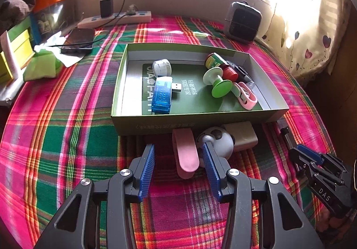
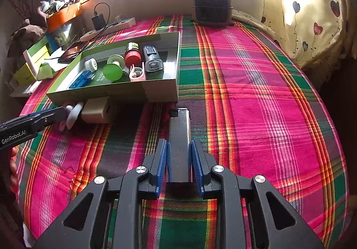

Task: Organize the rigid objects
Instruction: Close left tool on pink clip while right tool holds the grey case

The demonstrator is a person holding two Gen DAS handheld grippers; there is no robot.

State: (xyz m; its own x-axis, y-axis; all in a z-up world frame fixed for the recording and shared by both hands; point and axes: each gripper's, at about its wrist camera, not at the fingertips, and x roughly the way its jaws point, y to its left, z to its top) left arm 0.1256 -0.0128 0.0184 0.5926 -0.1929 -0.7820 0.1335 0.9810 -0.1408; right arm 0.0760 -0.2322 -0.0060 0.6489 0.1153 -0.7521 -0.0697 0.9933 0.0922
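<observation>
A green cardboard box [image 1: 156,118] [image 2: 116,92] lies on the plaid cloth and holds several items: a blue USB meter [image 1: 162,97], a white cap [image 1: 162,66], a green spool [image 1: 219,83], a red-capped bottle [image 1: 219,63], a pink clip [image 1: 246,96] and a black light [image 2: 151,60]. In front of the box lie a pink clip [image 1: 186,153], a panda figure [image 1: 217,140] and a beige charger block [image 1: 242,136] [image 2: 97,110]. My left gripper [image 1: 179,151] is open around the pink clip and panda. My right gripper [image 2: 179,148] is shut on a silver lighter [image 2: 179,135].
A power strip [image 1: 116,20] with a black charger, a phone [image 1: 78,41], green and yellow boxes [image 1: 15,48] and a green cloth [image 1: 41,65] sit at the left. A small heater [image 1: 243,22] [image 2: 212,5] stands at the back. A heart-print curtain [image 2: 312,14] hangs on the right.
</observation>
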